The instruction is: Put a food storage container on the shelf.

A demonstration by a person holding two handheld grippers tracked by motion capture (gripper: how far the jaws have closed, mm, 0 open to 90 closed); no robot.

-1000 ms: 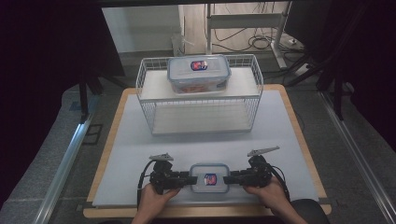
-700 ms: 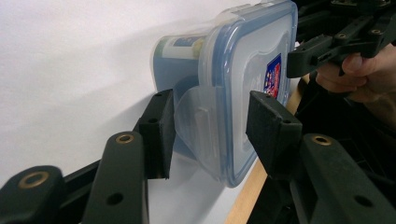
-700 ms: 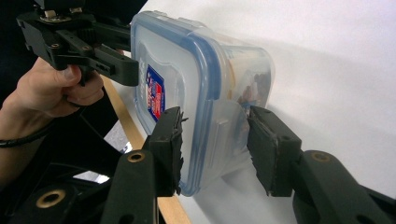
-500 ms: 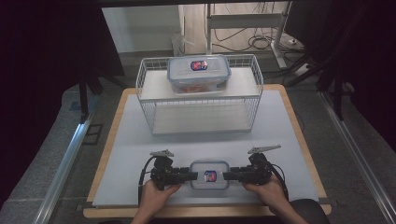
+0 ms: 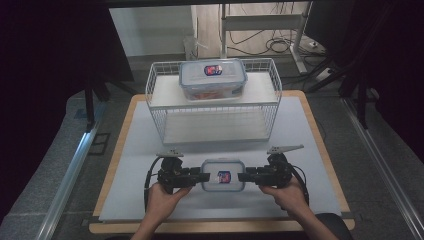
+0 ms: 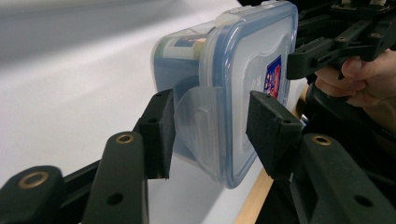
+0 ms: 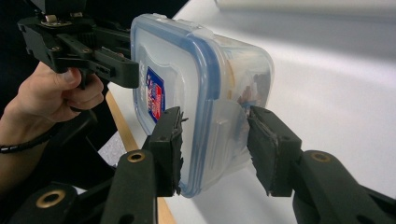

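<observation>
A small clear box with a blue-rimmed lid (image 5: 223, 175) hangs just above the white mat near the front edge, held level by both ends. My left gripper (image 5: 202, 176) is shut on its left end latch and my right gripper (image 5: 243, 176) on its right end. In the left gripper view the box (image 6: 233, 70) sits between my pads (image 6: 161, 130), one on the lid and one under the base. The right gripper view shows the same grip on the box (image 7: 205, 70), pads (image 7: 268, 144) clamping lid and bottom.
A white wire rack (image 5: 215, 107) stands at the back of the mat, with a larger clear box (image 5: 212, 79) on its top shelf. The wooden board's edge (image 5: 220, 227) runs close below the hands. Dark curtains flank both sides.
Both grippers have risen a little together, lifting the small box off the mat. The grip on each end is unchanged.
</observation>
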